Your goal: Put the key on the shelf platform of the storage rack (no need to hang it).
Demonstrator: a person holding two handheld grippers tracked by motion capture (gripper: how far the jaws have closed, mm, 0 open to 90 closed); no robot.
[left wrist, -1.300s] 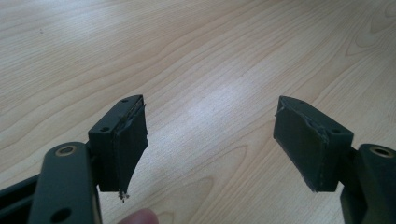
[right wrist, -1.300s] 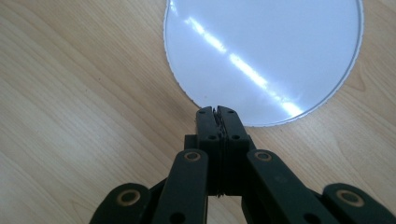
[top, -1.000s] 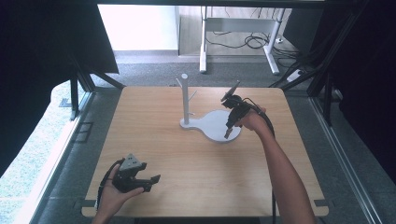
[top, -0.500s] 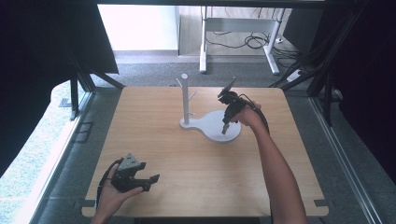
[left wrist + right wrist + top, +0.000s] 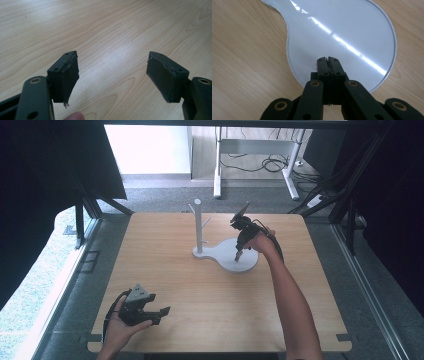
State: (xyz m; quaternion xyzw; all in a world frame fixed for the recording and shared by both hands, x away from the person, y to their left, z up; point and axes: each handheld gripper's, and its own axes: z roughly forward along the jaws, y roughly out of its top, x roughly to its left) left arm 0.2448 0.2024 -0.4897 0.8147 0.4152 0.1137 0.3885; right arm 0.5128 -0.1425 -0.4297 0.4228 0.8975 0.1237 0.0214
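A white stand (image 5: 227,255) sits on the wooden table (image 5: 165,265), a little beyond the middle and to the right. It has a flat, rounded base plate (image 5: 342,37) and an upright post (image 5: 198,225) with short pegs on its sides; the post rises from the narrow left end of the base. The right gripper (image 5: 238,254) points down over the wide round part of the base, held by the person's right hand (image 5: 260,242), with a cable hanging from it. In the right gripper view its two black jaws are pressed together with nothing between them, and the tips are just above the shiny white plate; I cannot tell if they touch it. The left gripper (image 5: 161,312) is well apart from the stand, near the front left corner of the table, in the person's left hand (image 5: 120,327). Its jaws stand wide apart and hold nothing; bare wood is seen between them.
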